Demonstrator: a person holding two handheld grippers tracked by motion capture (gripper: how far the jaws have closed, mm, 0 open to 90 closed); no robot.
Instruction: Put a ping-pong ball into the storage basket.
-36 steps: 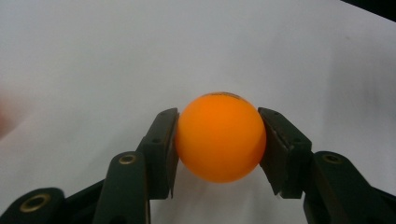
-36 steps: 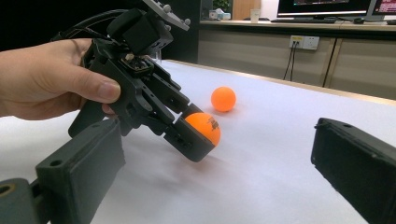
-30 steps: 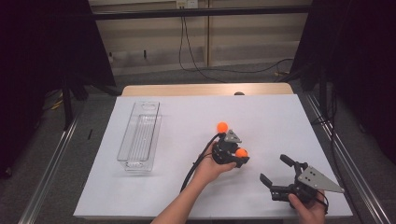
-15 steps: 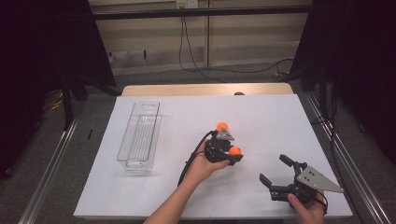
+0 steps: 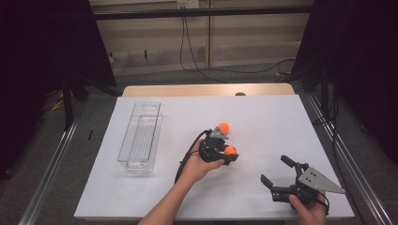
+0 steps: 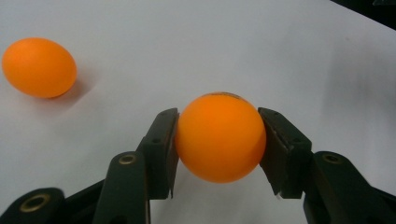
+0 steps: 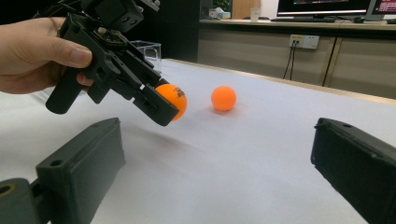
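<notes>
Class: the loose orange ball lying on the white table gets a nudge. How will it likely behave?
The loose ball is round and smooth on a flat table, so it would probably roll away. It looks hollow and light like the held ball, so a gentle touch should move it.

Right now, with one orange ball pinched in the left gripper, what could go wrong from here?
1. The held ball is smooth and round, and the left gripper pinches it only at two sides between flat pads; a jolt could squirt it out.
2. The clear tray is narrow and some way off, so a drop near its rim might bounce out.
3. The second ball lies loose close by on the white table; a brush from the hand could roll it away.
</notes>
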